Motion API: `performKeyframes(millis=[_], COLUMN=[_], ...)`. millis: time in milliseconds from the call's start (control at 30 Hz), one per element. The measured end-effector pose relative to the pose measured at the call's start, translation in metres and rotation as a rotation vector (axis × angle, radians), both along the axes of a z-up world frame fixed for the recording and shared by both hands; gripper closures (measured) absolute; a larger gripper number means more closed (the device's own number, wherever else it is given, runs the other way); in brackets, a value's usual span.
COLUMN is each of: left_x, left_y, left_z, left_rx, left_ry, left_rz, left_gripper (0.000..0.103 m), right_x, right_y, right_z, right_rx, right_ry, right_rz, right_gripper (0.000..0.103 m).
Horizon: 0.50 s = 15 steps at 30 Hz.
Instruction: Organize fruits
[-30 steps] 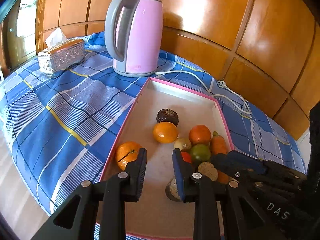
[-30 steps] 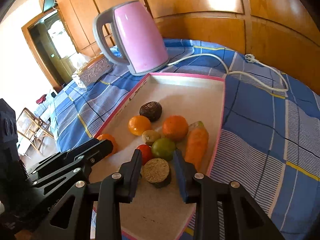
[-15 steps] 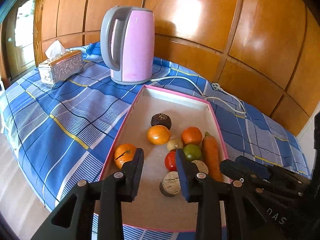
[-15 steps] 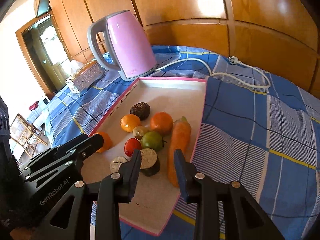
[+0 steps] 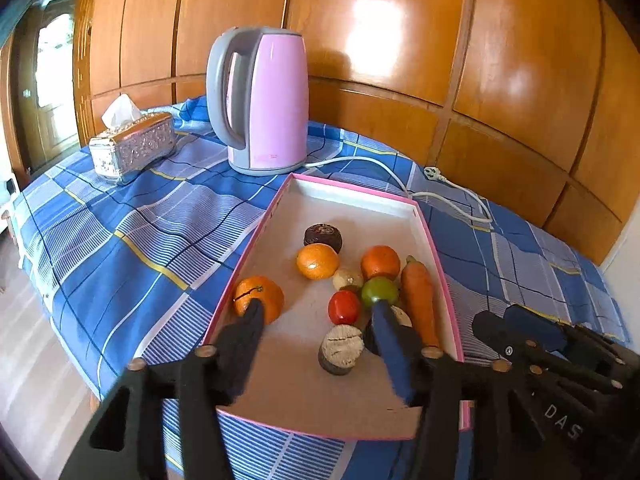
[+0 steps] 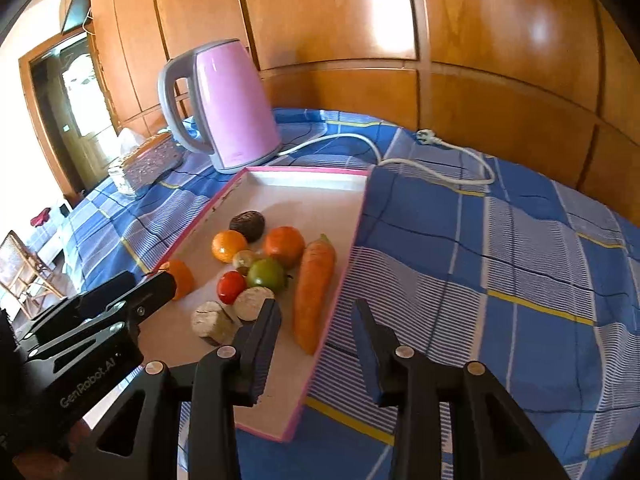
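Sorting calls for care: on the checked tablecloth (image 5: 132, 240), the pink-rimmed tray (image 5: 444, 280) holds every fruit, bunched near the carrot (image 6: 314, 280), while the left gripper (image 5: 316, 314) and right gripper (image 6: 316, 320) hover released, grasping nothing.

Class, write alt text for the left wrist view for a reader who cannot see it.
An open left gripper hovers over a pink-rimmed tray holding oranges, a tomato and a carrot, on a blue checked cloth near a pink kettle.
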State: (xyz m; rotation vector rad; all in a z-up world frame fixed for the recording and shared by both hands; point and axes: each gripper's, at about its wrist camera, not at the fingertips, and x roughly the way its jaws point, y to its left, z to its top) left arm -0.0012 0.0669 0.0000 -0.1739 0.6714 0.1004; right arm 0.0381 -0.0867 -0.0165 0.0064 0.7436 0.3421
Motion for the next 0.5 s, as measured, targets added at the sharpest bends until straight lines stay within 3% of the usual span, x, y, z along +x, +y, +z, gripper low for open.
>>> performKeyframes(millis=[500], left_x=[-0.013], left_y=[-0.011], left_z=[0.004], left_rx=[0.032], left_ry=[-0.03], left_rz=[0.007], left_gripper=[0.024], right_x=[-0.012], right_y=[-0.005], right_z=[-0.005], right_rx=[-0.025], right_ry=[0.0], right_rz=[-0.02], right_gripper=[0.065])
